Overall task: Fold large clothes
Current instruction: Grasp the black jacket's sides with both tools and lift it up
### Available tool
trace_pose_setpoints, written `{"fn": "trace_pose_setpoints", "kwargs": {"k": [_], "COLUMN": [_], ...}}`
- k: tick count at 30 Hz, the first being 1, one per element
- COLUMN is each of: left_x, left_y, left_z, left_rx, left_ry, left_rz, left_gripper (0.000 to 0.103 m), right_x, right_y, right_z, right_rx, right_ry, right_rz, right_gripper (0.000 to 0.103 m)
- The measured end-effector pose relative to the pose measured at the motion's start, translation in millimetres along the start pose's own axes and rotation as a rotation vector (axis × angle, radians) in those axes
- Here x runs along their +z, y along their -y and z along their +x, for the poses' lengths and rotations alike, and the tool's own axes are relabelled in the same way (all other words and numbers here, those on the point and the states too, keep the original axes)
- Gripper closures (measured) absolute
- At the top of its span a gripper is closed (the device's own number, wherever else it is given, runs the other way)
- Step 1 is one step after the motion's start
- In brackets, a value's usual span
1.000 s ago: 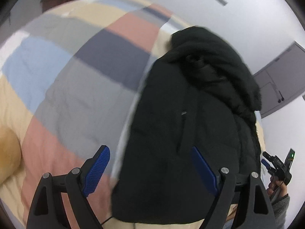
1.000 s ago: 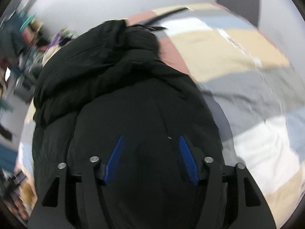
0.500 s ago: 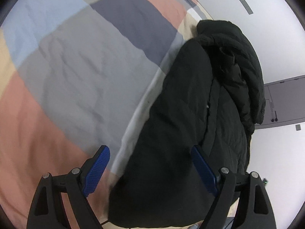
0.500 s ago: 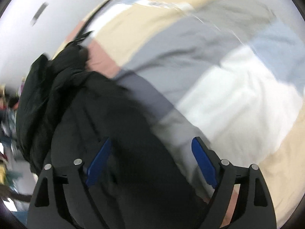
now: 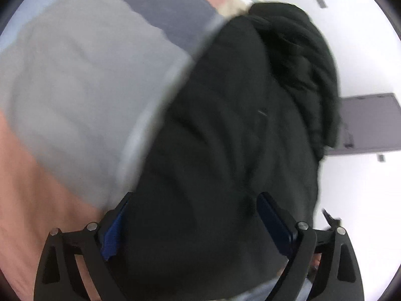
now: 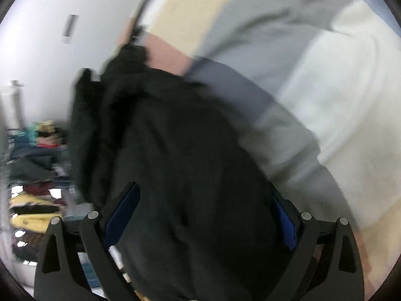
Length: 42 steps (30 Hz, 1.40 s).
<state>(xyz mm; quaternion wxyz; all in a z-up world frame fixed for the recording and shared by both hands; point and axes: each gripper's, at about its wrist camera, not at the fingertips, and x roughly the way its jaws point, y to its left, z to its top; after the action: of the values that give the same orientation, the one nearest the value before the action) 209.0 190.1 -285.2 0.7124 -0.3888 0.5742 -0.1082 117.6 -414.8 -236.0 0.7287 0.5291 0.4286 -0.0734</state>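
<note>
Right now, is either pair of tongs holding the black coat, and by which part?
Neither. Both the left tongs and the right tongs stand wide open, having just been opening, straddling the black coat's near edge.

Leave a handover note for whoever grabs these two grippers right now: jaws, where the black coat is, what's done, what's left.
Left gripper: jaws wide, just been opening, black coat between them, no clamp visible.
Right gripper: the same over the coat, near its hem.
Coat lies lengthwise on the patchwork bedspread, looking narrowed, hood end far away.
Left: grip the near end and fold it toward the hood.
</note>
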Motion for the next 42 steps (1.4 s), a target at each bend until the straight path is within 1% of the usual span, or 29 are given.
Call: {"fn": "trace_pose_setpoints", "kwargs": {"k": [2, 3, 4, 6, 7, 8, 11, 12, 13, 14, 15, 17, 19, 21, 23, 25, 26, 27, 28, 29, 30, 31, 32, 33, 36, 38, 40, 41, 42], "left_x": [-3.0, -4.6, -6.6, -7.7, -9.6, -9.5, -6.9, -6.8, -6.1, -5.8, -5.5, -6.7, -7.0, -7.8, -7.8, -6.7, -6.2, -5.9, -6.2, -6.7, -7.0, -6.9, -7.5, -8.4, -11.0, -13.5, -12.4, -10.6, -8.6], "left_y": [9.8, 16.2, 20.1, 26.8, 27.5, 27.9, 22.7, 20.4, 15.2, 13.6, 12.0, 4.9, 3.2, -1.0, -6.6, -7.9, -7.5, -7.1, -7.1, -6.3, -4.1, -0.8, 3.5, 8.6, 24.4, 30.1, 30.2, 27.3, 24.9], "left_z": [-2.4, -5.0, -7.3, -12.4, -13.8, -14.5, -12.2, -11.3, -11.6, -10.2, -8.5, -6.5, -2.6, 4.2, 14.0, 18.4, 19.4, 19.7, 19.2, 17.9, 17.2, 17.0, 16.4, 12.1, -2.0, -5.3, 0.3, 4.3, 8.8], "left_rx": [-0.037, -0.069, -0.093, -0.154, -0.169, -0.181, -0.186, -0.186, -0.184, -0.178, -0.166, -0.148, -0.107, -0.065, -0.018, -0.013, -0.011, -0.012, -0.019, -0.031, -0.048, -0.066, -0.093, -0.137, -0.222, -0.233, -0.206, -0.193, -0.18], "left_ry": [0.0, 0.004, 0.008, 0.02, 0.024, 0.027, 0.022, 0.02, 0.017, 0.014, 0.008, -0.001, -0.008, -0.025, -0.051, -0.056, -0.056, -0.055, -0.052, -0.051, -0.052, -0.05, -0.047, -0.043, -0.016, -0.008, -0.019, -0.03, -0.041], "left_rz": [0.039, 0.061, 0.07, 0.085, 0.086, 0.083, 0.059, 0.051, 0.043, 0.038, 0.033, 0.027, 0.026, 0.019, 0.008, 0.003, 0.003, 0.003, 0.005, 0.011, 0.022, 0.027, 0.033, 0.043, 0.092, 0.115, 0.113, 0.104, 0.093], "left_gripper": [0.008, 0.008, 0.008, 0.008, 0.008, 0.008, 0.008, 0.008, 0.008, 0.008, 0.008, 0.008, 0.008, 0.008, 0.01, 0.01, 0.01, 0.01, 0.01, 0.01, 0.012, 0.014, 0.02, 0.023, 0.023, 0.024, 0.026, 0.037, 0.044], "right_x": [-1.7, -1.9, -2.5, -2.4, -4.3, -5.9, -7.0, -6.8, -7.2, -9.7, -11.2, -15.6, -17.7, -18.6, -18.0, -16.2, -14.3, -14.1, -15.0, -17.3, -20.9, -22.8, -24.2, -25.8, -30.5, -33.5, -35.6, -37.1, -39.9], "right_y": [-4.7, -8.0, -8.7, -12.3, -14.6, -17.2, -22.2, -22.7, -26.0, -34.5, -44.8, -61.5, -72.6, -78.3, -71.8, -59.6, -47.4, -41.3, -30.0, -21.8, -16.2, -14.7, -21.2, -28.7, -54.6, -74.0, -85.7, -88.5, -86.3], "right_z": [-4.3, -4.7, -6.6, -7.7, -10.8, -14.4, -17.2, -16.9, -12.6, -4.4, 3.2, 7.1, 4.2, 3.2, 5.5, 15.6, 24.6, 31.1, 42.2, 48.5, 54.4, 58.7, 58.8, 54.9, 43.5, 28.3, 19.5, 21.2, 25.4], "right_rx": [0.044, 0.069, 0.103, 0.132, 0.154, 0.186, 0.221, 0.222, 0.221, 0.193, 0.156, 0.133, 0.127, 0.096, 0.03, -0.04, -0.09, -0.118, -0.156, -0.17, -0.165, -0.15, -0.136, -0.122, -0.081, -0.026, 0.03, 0.043, 0.035], "right_ry": [0.015, 0.021, 0.025, 0.031, 0.037, 0.045, 0.05, 0.041, 0.004, -0.07, -0.123, -0.18, -0.211, -0.25, -0.291, -0.32, -0.34, -0.358, -0.39, -0.418, -0.452, -0.47, -0.468, -0.464, -0.456, -0.44, -0.423, -0.423, -0.43], "right_rz": [-0.017, -0.021, -0.023, -0.03, -0.038, -0.043, -0.041, -0.04, -0.052, -0.1, -0.15, -0.239, -0.302, -0.371, -0.432, -0.437, -0.426, -0.417, -0.41, -0.406, -0.401, -0.403, -0.431, -0.462, -0.542, -0.593, -0.614, -0.61, -0.61], "right_gripper": [0.006, 0.006, 0.006, 0.006, 0.006, 0.006, 0.006, 0.006, 0.006, 0.006, 0.006, 0.006, 0.006, 0.006, 0.006, 0.007, 0.007, 0.008, 0.009, 0.015, 0.022, 0.025, 0.034, 0.044, 0.058, 0.06, 0.06, 0.06, 0.06]}}
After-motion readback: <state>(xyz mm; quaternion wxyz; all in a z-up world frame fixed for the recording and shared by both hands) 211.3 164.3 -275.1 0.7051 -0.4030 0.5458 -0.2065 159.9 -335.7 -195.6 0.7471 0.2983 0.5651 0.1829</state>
